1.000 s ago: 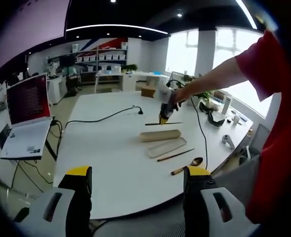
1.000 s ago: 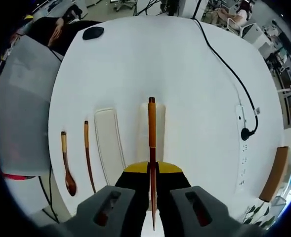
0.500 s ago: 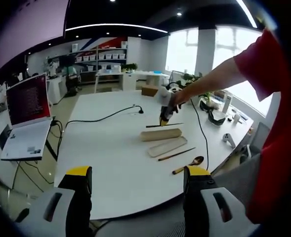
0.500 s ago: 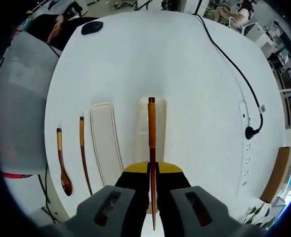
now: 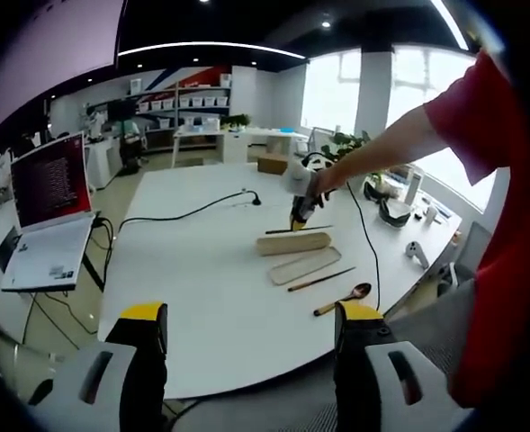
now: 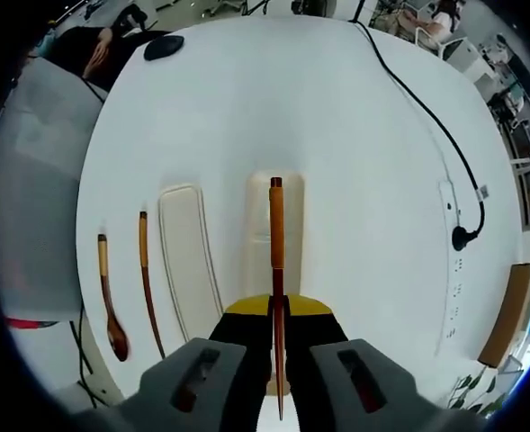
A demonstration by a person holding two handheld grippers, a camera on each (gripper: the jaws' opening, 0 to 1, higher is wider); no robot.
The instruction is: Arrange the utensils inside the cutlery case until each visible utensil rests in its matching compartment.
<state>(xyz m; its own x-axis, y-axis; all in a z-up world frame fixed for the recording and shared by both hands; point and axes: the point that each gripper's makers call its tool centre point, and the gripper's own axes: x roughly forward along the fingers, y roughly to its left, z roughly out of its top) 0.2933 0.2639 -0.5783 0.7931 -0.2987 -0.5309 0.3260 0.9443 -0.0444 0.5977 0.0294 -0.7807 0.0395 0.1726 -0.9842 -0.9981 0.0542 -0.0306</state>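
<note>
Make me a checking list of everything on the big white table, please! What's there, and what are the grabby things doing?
Surface: white table, mostly bare.
Job's things: open cutlery case under the held chopstick; its lid lies beside it; a second chopstick and a wooden spoon lie beside the lid.
Clutter: dark mouse-like thing at the table's edge; kind unclear.
Grippers: right gripper shut on the chopstick above the case; left gripper open, holding nothing.
Cables: black cable running to a power strip.
Surroundings: laptop, shelves, windows, a person's arm.
</note>
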